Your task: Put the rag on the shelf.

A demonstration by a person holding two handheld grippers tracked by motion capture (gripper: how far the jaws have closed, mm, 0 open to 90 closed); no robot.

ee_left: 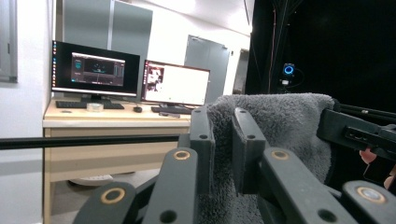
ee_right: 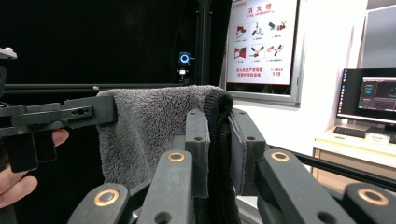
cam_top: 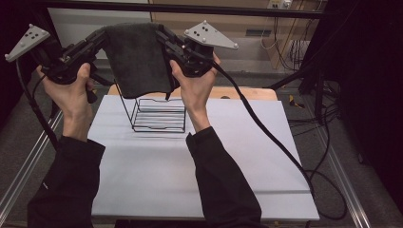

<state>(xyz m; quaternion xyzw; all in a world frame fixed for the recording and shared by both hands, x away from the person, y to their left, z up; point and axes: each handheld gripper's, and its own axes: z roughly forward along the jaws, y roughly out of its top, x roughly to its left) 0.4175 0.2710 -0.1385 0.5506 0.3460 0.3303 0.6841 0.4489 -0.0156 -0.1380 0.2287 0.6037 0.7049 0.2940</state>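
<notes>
My high view is dim, though the white table (cam_top: 157,156) catches soft overhead light; the surroundings beyond it fall nearly black. My gripper views are sharp on the towel (ee_left: 280,116), while the bright monitors (ee_left: 175,84) behind it glare slightly.

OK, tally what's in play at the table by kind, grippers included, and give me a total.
Grippers: 2, the left gripper and the right gripper
Dark grey towel: 1
Black wire rack: 1
Total: 4
</notes>
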